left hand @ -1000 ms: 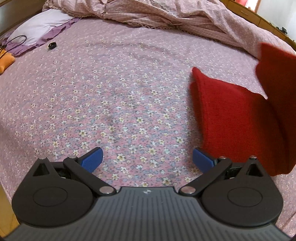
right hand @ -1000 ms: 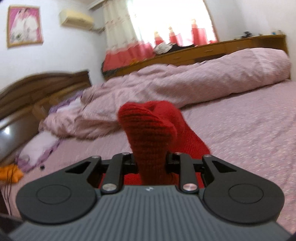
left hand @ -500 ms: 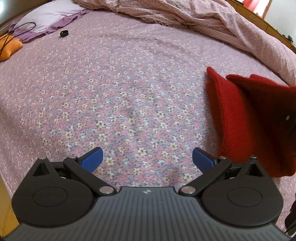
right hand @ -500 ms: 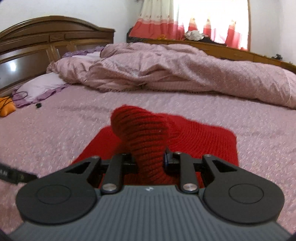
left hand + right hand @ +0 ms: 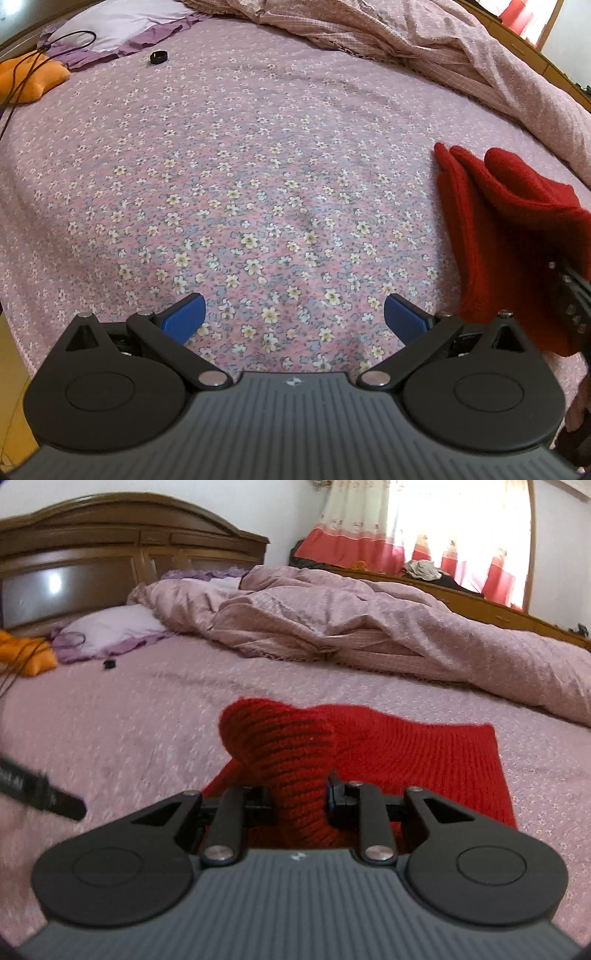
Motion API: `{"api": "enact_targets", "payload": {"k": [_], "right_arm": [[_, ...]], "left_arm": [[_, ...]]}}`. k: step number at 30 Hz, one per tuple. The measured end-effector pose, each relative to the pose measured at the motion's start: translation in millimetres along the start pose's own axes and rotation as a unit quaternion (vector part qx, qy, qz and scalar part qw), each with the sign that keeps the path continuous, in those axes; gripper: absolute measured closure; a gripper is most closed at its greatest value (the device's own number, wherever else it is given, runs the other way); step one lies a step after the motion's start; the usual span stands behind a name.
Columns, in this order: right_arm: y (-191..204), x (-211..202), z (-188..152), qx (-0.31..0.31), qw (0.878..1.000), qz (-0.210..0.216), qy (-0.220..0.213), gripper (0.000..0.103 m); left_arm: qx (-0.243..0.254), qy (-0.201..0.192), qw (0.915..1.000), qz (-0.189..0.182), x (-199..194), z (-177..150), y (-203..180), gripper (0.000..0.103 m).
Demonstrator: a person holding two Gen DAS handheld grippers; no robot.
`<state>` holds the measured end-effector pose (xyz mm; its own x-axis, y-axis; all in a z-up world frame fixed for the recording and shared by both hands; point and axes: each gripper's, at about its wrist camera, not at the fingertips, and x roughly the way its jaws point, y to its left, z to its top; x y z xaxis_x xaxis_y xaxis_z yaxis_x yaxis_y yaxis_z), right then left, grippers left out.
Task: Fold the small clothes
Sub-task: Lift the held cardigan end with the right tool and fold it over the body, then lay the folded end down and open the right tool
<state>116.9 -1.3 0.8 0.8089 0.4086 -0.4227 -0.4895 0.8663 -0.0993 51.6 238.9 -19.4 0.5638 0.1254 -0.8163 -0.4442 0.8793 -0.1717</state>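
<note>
A red knitted garment [image 5: 417, 753] lies on the floral pink bedsheet [image 5: 258, 166]. My right gripper [image 5: 301, 801] is shut on a bunched fold of the garment, which rises as a lump between its fingers and doubles back over the flat part. In the left wrist view the red knitted garment [image 5: 491, 236] sits at the right edge, with part of the right gripper's black body [image 5: 570, 291] pressed against it. My left gripper [image 5: 293, 317] hangs open over bare sheet to the left of the garment, with nothing between its blue pads [image 5: 184, 317].
A rumpled pink duvet [image 5: 369, 627] covers the far side of the bed. A lilac pillow [image 5: 110, 631], an orange cushion [image 5: 29, 79] with a black cable and a small black object [image 5: 159, 57] lie near the wooden headboard [image 5: 110, 565]. A curtained window [image 5: 443, 535] is behind.
The right gripper has rolled level and come down toward the bed, laying the held fold over the flat garment. The left gripper has drifted left, away from the garment, still open.
</note>
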Motion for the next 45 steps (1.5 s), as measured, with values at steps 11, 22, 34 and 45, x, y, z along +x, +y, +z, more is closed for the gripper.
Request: {"api": "enact_targets", "payload": {"k": [11, 22, 34, 45], "right_arm": [[4, -1, -6, 0.025, 0.999, 0.034, 0.004, 0.075], [7, -22, -7, 0.049, 0.997, 0.060, 0.003, 0.045], [-17, -75, -3, 0.109, 0.988, 0.107, -0.001, 0.042], [-54, -109, -3, 0.149, 0.986, 0.074, -0.021, 0.042]], "left_arm": [[-0.002, -0.003, 1.0000, 0.003, -8, -2, -2, 0.000], [0.011, -0.015, 0.9998, 0.012, -25, -6, -13, 0.000], [0.038, -0.034, 0.9987, 0.007, -43, -5, -37, 0.000], [0.068, -0.048, 0.9965, -0.004, -58, -3, -66, 0.000]]}}
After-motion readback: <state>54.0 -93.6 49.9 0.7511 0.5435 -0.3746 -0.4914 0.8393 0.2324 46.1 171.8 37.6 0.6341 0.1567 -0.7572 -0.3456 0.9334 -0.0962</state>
